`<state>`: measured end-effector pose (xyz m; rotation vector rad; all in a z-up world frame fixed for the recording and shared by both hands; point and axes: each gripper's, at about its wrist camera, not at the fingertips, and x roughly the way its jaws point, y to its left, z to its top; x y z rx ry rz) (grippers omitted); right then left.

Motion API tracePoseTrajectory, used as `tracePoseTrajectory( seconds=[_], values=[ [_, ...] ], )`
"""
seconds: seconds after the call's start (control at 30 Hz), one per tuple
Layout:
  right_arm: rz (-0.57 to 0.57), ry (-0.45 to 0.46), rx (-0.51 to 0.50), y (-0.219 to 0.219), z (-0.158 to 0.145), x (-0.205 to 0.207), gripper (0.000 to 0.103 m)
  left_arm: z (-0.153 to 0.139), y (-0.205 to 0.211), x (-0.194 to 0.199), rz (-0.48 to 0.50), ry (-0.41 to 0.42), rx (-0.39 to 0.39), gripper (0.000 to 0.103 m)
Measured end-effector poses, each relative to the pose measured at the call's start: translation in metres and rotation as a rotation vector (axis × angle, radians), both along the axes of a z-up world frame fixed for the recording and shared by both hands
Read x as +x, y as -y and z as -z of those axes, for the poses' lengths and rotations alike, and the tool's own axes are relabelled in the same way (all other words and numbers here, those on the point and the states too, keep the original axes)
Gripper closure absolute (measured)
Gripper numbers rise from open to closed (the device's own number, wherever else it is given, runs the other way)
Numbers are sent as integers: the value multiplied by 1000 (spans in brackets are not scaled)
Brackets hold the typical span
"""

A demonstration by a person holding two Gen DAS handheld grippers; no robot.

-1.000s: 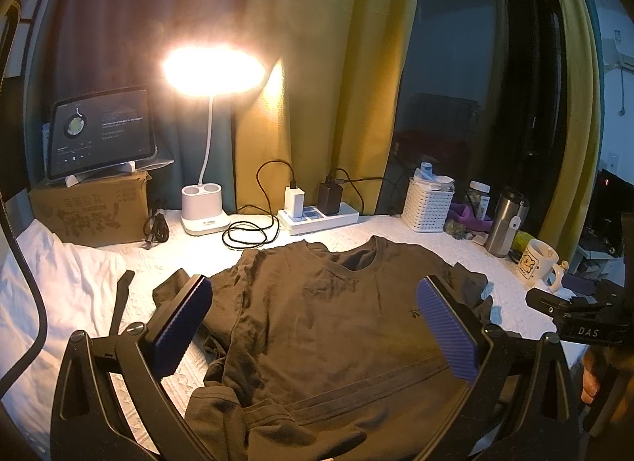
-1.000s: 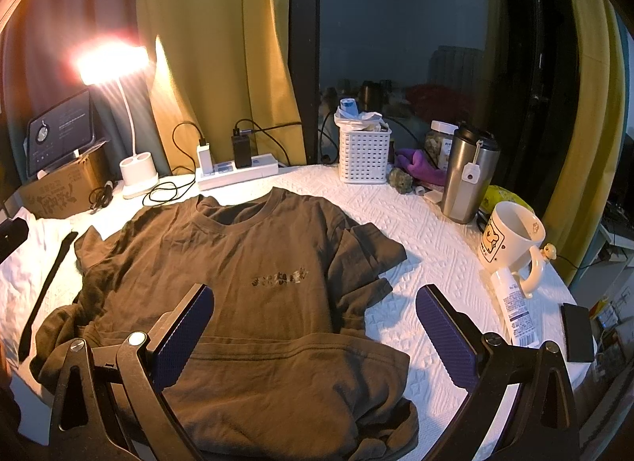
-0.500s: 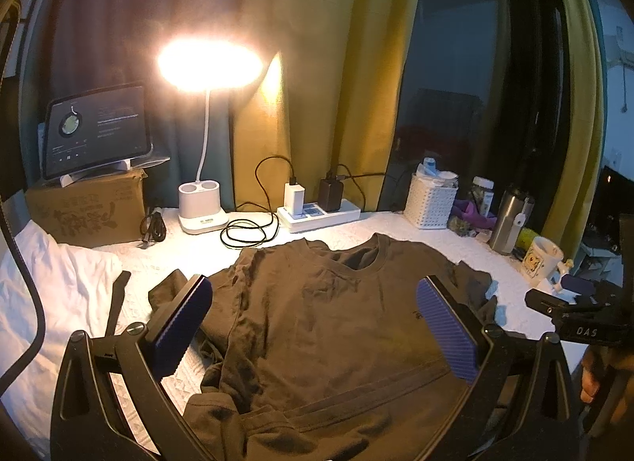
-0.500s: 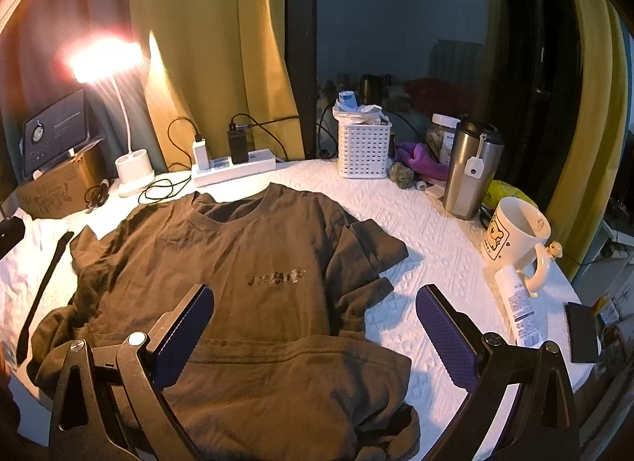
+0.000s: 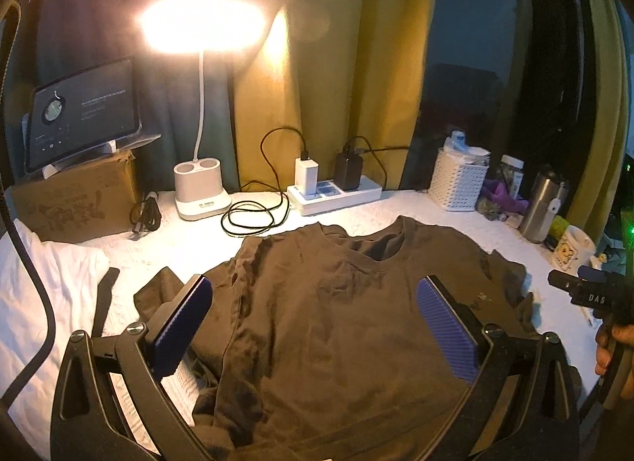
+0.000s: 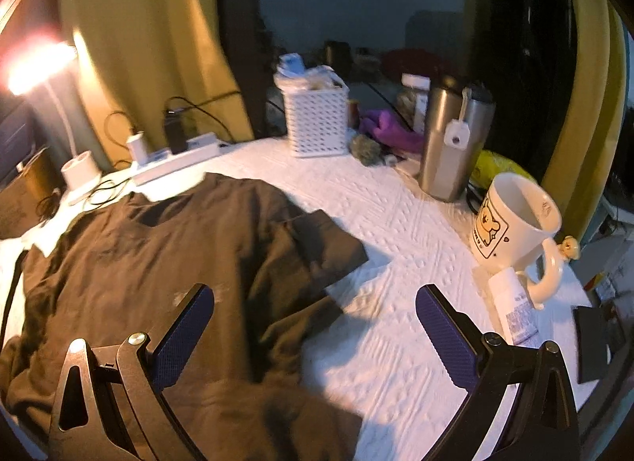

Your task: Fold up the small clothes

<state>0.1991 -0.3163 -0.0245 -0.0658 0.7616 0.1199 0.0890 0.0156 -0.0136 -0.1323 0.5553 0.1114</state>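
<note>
A brown shirt point(image 5: 337, 322) lay spread out on the white table point(image 6: 396, 223), neck toward the lamp point(image 5: 202, 21). The left gripper point(image 5: 313, 326) hung over the shirt, fingers wide apart, holding nothing. The right gripper point(image 6: 315, 336) was over the shirt's edge, wide apart and empty too. A mug point(image 6: 515, 223) stood nearby.

Brown shirt point(image 5: 337, 326) hem beyond both bottom edges
</note>
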Motion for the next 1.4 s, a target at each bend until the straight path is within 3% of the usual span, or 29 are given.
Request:
tracePoseTrajectory(
  seconds=[0.2,0.27,0.33,0.57,0.63,0.7,0.77,0.93,1.0,1.03,1.2,1.4],
  values=[
    [-1,-55,31,12,17,41,1,11,-2,26,-4,-40,4,1],
    [-17,-65,37,9,21,50,8,14,-3,33,-4,-53,5,1],
    [-42,-100,51,4,28,63,21,18,-4,39,-5,-65,6,1],
    [-129,-161,106,-20,42,98,25,29,-17,54,-31,-98,-3,1],
    [-135,-191,124,-24,48,109,41,31,-21,56,-36,-106,-6,1],
    [-138,-221,138,-27,55,118,42,33,-24,58,-42,-109,-8,1],
    [-149,-237,166,-28,60,124,50,34,-26,58,-47,-113,-10,1],
    [-135,-271,171,-23,69,125,87,35,-29,59,-46,-117,-13,1],
    [-126,-268,192,-16,66,122,89,35,-29,58,-43,-115,-17,1],
    [-121,-262,195,-13,65,120,95,35,-28,58,-40,-114,-18,1],
    [-72,-226,217,6,56,110,98,31,-28,54,-29,-101,-19,1],
    [-30,-138,223,15,24,99,99,27,-40,43,-45,-82,-35,1]
  ],
)
